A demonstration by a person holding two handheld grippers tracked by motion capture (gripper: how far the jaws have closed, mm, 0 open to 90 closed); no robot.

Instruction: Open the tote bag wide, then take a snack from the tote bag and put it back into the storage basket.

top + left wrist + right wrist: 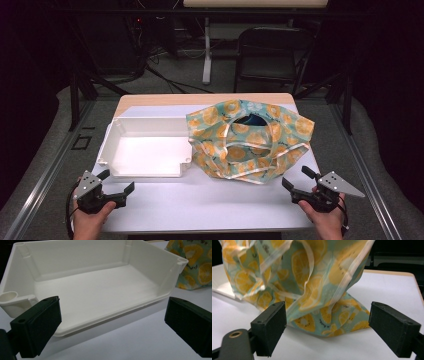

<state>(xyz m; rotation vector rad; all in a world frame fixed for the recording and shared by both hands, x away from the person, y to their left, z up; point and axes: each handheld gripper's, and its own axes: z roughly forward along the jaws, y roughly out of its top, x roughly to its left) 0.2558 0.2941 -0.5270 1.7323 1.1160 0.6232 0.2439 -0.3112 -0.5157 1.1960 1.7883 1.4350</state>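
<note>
Nothing appears started: the left gripper (pixel 116 186) at 7 o'clock and right gripper (pixel 296 182) at 5 are held agape and empty, the bag (pixel 250 140) beside the bare bin (pixel 145 150).

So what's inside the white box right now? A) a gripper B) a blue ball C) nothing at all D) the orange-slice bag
C: the white plastic bin shows a bare floor in the left gripper view, while the orange-slice print bag sits beside it on the table and both grippers hover in front, open.
</note>
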